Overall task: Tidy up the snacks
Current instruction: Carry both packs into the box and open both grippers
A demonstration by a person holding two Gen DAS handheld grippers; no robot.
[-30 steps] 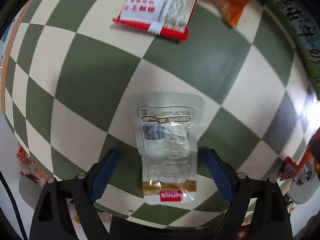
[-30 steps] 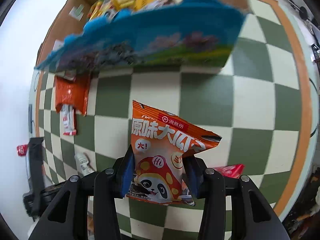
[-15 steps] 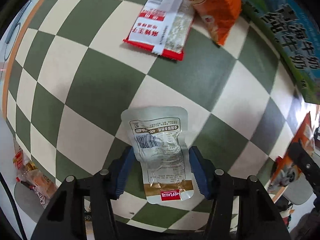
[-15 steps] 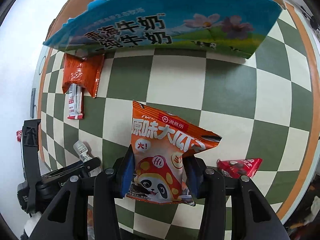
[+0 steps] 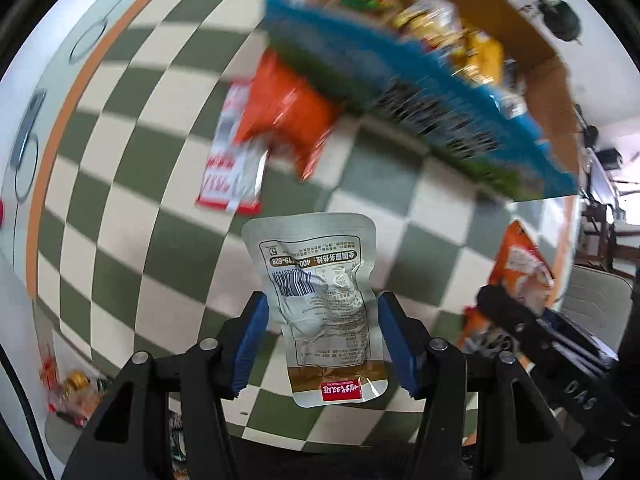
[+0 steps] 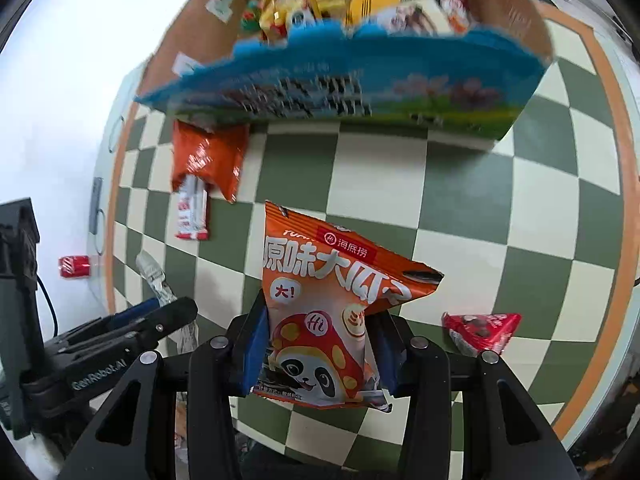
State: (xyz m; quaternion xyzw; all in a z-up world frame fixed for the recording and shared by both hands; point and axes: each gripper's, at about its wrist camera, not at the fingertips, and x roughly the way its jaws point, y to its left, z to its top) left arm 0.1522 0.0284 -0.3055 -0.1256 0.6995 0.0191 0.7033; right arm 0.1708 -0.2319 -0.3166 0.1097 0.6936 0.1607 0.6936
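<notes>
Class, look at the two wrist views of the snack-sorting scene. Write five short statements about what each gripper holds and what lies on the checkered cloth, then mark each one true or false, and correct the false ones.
1. The left gripper is shut on a silver pouch. True.
2. The right gripper is open and holds nothing. False: it is shut on an orange panda bag.
3. The cardboard box already holds snacks. True.
4. A red triangular packet lies inside the box. False: it lies on the checkered cloth, right of the right gripper.
5. An orange packet lies on the cloth near the box's printed front, partly over a red-and-white packet. True.
</notes>
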